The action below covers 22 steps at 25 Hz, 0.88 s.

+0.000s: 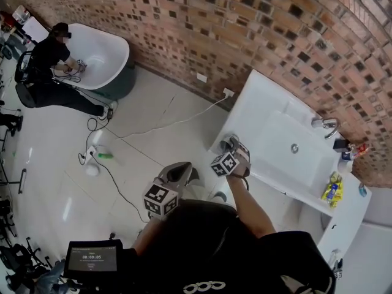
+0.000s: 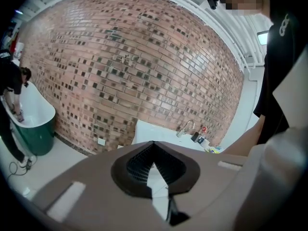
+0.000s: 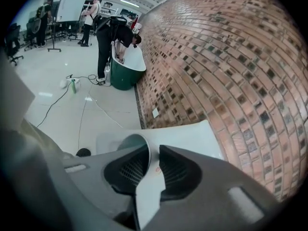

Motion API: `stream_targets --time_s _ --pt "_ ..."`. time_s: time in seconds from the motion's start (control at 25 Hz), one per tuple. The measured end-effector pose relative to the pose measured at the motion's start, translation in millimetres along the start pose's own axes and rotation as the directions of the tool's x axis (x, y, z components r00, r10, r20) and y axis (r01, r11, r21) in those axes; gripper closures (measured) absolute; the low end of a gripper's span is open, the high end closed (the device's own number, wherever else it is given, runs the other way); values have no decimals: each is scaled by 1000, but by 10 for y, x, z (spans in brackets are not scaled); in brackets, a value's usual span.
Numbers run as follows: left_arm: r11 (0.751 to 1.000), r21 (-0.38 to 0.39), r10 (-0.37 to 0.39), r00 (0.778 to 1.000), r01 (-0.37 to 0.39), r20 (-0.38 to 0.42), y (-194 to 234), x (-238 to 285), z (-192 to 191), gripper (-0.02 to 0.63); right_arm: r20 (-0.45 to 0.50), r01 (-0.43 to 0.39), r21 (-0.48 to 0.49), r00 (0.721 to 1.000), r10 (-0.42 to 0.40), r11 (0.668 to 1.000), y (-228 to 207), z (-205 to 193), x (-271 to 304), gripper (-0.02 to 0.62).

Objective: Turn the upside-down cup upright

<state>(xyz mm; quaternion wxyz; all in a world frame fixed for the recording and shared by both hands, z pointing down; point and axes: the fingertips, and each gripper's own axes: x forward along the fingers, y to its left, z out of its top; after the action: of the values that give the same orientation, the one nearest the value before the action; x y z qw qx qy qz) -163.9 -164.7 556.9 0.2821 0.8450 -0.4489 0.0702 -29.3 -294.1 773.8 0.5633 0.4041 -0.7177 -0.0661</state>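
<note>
In the right gripper view a white cup point(image 3: 144, 186) is over the near end of the white washbasin counter point(image 3: 192, 131). Its open mouth shows just left of the jaws. My right gripper point(image 3: 154, 150) is shut on the cup's wall, one pad inside the rim and one outside. In the head view the right gripper point(image 1: 231, 143) sits at the counter's left edge point(image 1: 257, 90) and hides most of the cup. My left gripper point(image 1: 184, 169) hangs over the floor to the left of the counter. Its fingertips meet with nothing between them point(image 2: 154, 146).
The basin has a tap point(image 1: 327, 126), and small bottles and a yellow packet point(image 1: 332, 190) lie at its right end. A brick wall point(image 1: 245, 29) runs behind. Cables and a green spray bottle point(image 1: 105, 156) lie on the floor. A person leans over a green bathtub point(image 1: 107, 57).
</note>
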Motion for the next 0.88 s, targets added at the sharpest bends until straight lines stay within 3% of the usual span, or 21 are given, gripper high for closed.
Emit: stream_targets --time_s 0.2,0.36,0.52,0.6,0.72,0.8,0.88 --pt "999 10 -39 999 39 -4 -11 110 44 595 -21 30 0 999 -30 1000 -147 -29 8 591" --pt "998 15 -53 999 53 -4 -17 148 72 595 -29 36 12 999 -35 999 -193 -62 -11 591" --pt "998 8 -57 998 57 -3 40 145 83 595 -16 -14 175 1000 17 985 -292 -48 -112 591" --pt "998 12 -67 998 68 -8 45 164 87 595 -7 -75 325 997 82 943 -376 -90 -171 591" --pt "996 19 -87 996 87 -14 -10 232 104 595 19 -163 525 983 180 835 -520 -230 -248 591" --pt "995 26 -96 995 97 -19 -67 296 119 595 36 -196 593 975 217 781 -629 -338 -260 591" --pt "994 34 -100 995 101 -29 -117 373 129 595 44 -205 617 973 226 760 -743 -422 -238 591"
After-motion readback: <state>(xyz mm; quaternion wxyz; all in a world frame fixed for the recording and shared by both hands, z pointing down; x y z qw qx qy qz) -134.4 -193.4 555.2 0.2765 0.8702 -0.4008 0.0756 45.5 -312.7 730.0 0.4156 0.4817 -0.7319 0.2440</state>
